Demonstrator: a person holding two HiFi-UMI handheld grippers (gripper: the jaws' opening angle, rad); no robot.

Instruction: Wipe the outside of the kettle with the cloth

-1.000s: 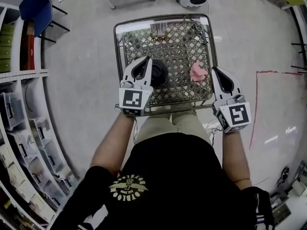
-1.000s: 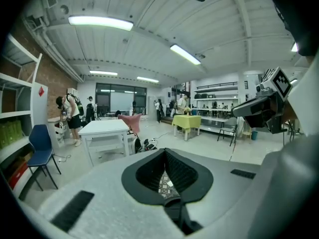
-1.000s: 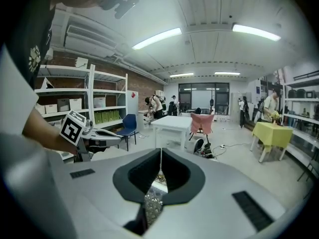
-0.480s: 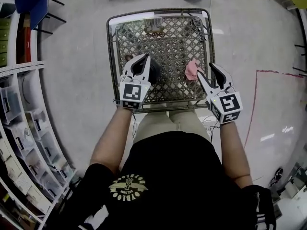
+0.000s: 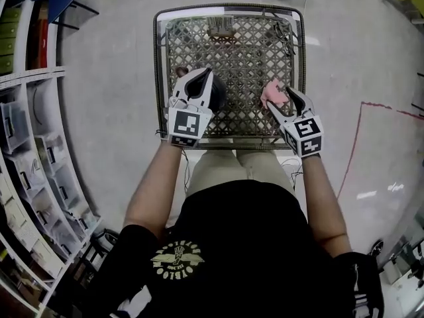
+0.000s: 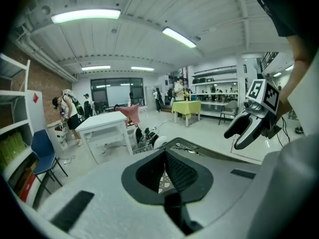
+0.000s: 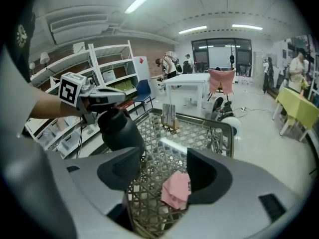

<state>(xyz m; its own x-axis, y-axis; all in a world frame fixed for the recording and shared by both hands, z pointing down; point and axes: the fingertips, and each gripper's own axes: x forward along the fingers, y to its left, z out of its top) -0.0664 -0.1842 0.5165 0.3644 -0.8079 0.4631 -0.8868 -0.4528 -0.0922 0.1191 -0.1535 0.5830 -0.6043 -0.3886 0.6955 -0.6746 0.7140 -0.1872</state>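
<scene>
On the near right part of the metal lattice desk (image 5: 232,45) the pink cloth (image 7: 175,190) is lying crumpled. The right gripper (image 7: 164,158) is pointing down at it. Its jaws have just been opening and are now standing wide apart, one on each side of the cloth, but they are not pressing on it. I think they are being held this way so that one closing can take the cloth.

The black kettle (image 5: 217,97) is standing on the near left part of the desk, apart from the cloth. The left gripper (image 5: 205,73) is reaching over the top of the kettle. Its jaws are meeting at the tips, and nothing is showing between them except a little of the lattice. It is probably staying there to steady the kettle for the wiping, but I cannot tell if it is touching the kettle. The wiping itself is not yet beginning.
</scene>
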